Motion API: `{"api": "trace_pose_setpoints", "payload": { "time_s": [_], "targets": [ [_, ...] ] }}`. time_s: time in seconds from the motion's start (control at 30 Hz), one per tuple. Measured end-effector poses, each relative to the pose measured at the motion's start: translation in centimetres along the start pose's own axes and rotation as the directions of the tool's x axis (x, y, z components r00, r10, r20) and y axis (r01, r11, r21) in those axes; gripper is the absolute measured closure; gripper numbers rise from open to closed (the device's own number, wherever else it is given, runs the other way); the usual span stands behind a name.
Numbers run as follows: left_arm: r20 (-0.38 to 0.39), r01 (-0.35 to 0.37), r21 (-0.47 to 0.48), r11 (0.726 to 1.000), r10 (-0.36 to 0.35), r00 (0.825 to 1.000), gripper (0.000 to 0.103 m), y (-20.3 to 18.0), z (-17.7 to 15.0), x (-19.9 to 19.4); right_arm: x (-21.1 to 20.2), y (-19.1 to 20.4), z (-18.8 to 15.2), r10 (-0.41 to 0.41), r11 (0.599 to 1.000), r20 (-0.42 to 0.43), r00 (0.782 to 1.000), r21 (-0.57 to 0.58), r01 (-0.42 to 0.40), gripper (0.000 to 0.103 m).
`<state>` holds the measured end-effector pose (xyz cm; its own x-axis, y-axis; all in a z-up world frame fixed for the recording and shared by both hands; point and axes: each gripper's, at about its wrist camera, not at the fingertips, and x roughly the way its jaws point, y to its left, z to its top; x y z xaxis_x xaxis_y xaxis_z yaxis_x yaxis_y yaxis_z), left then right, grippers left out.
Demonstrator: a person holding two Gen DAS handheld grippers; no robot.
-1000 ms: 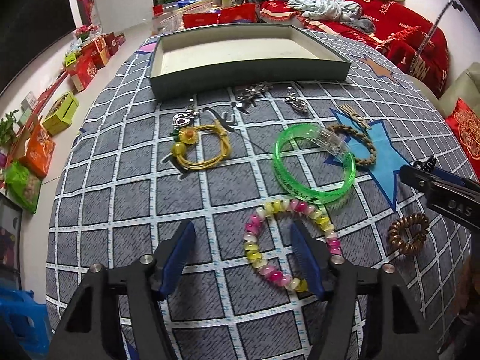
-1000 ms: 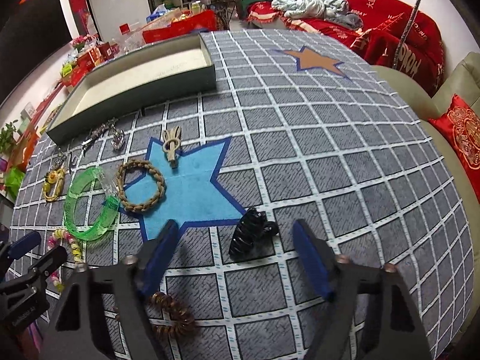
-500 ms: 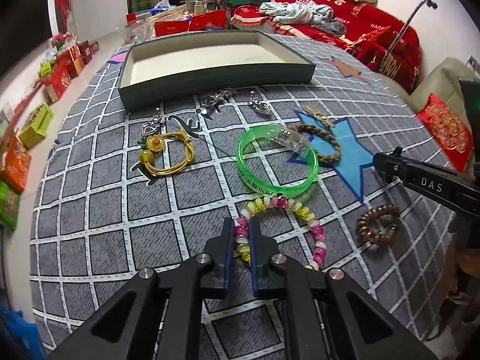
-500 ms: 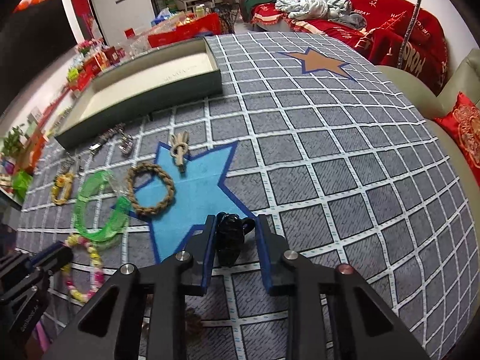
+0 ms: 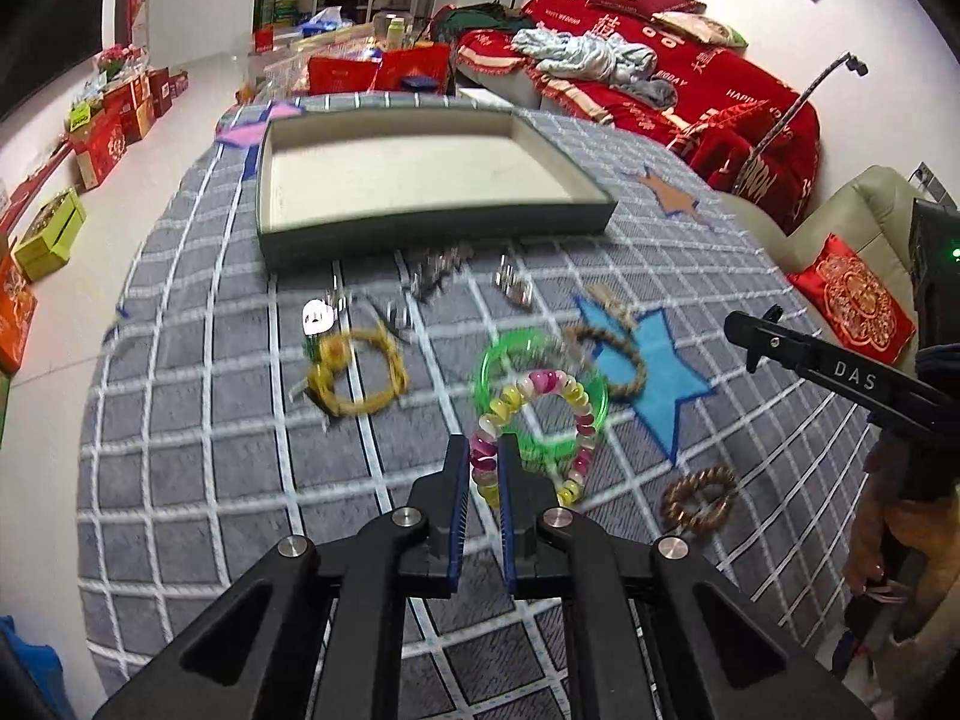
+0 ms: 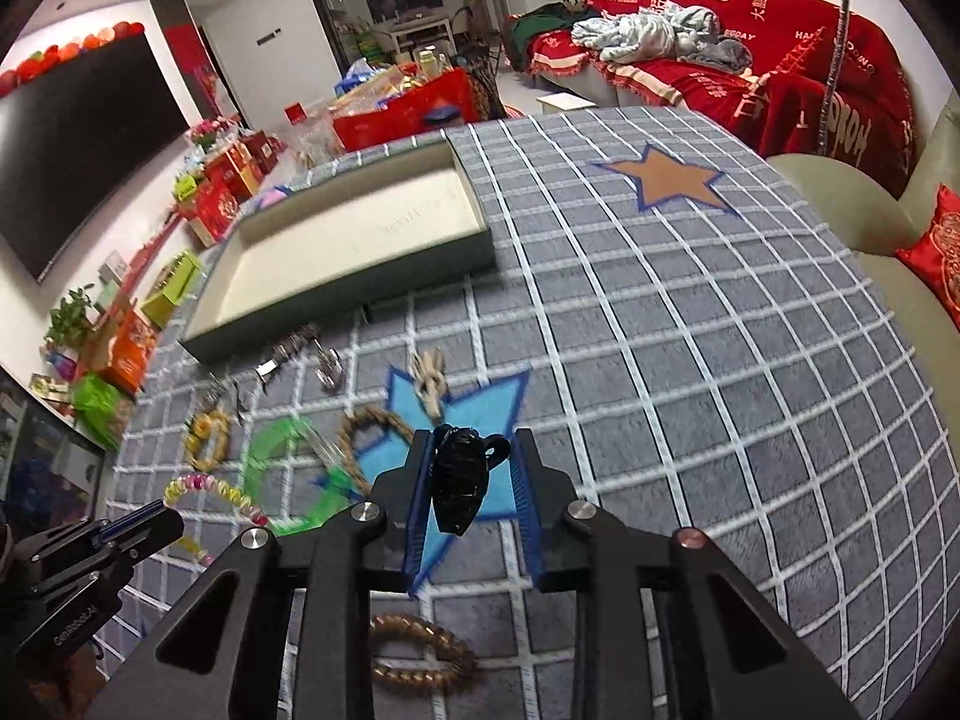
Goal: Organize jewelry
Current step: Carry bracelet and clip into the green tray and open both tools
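Left wrist view: the left tongs (image 5: 485,471) are clenched on the beaded bracelet (image 5: 536,427), raised above the green bangle (image 5: 540,397) on the grid-patterned tabletop (image 5: 198,420). Right wrist view: the right tongs (image 6: 474,483) grip the black hair claw (image 6: 461,478), lifted and pointing toward the shallow tray (image 6: 360,240).

Your tray (image 5: 420,222) sits at the far end of the surface (image 5: 198,420). Before it lie small metal charms (image 5: 444,273); nearer you, a cord bracelet (image 5: 360,378) at left, a bangle (image 5: 540,384) in the middle, a braided bracelet (image 5: 618,354) right, and a coil tie (image 5: 699,498) nearest right.
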<state>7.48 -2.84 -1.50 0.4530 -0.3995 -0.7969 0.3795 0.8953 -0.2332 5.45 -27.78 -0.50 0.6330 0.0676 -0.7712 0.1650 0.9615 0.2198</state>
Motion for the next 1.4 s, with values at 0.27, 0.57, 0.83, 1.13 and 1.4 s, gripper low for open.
{"api": "trace_pose_setpoints", "payload": {
  "time_s": [0.27, 0.57, 0.83, 1.13, 1.4],
  "targets": [
    [0.054, 0.034, -0.002, 0.999, -0.034, 0.998, 0.077, 0.9, 6.1, -1.1, 0.9, 1.8, 5.0, 0.060, 0.998, 0.020, 0.998, -0.014, -0.060, 0.075],
    [0.112, -0.011, 0.002, 1.000, 0.010, 0.994, 0.077, 3.0, 14.2, 1.9, 5.6, 4.8, 11.8, 0.086, 0.994, 0.007, 0.996, -0.064, -0.085, 0.075],
    [0.070, -0.070, -0.003, 0.998, 0.070, 0.995, 0.077, 5.5, 18.5, 8.3, 12.0, 6.1, 15.1, 0.074, 0.994, -0.052, 0.996, -0.073, -0.077, 0.075],
    [-0.010, -0.113, -0.001, 0.994, 0.113, 0.994, 0.077, 7.3, 19.0, 14.0, 17.8, 5.8, 15.1, 0.045, 0.997, -0.139, 0.989, -0.061, -0.054, 0.075],
    [-0.054, -0.161, 0.024, 0.987, 0.162, 0.985, 0.077, 7.2, 18.3, 16.3, 18.6, 4.8, 14.3, -0.034, 0.994, -0.136, 0.990, -0.105, 0.020, 0.045]
  ]
}}
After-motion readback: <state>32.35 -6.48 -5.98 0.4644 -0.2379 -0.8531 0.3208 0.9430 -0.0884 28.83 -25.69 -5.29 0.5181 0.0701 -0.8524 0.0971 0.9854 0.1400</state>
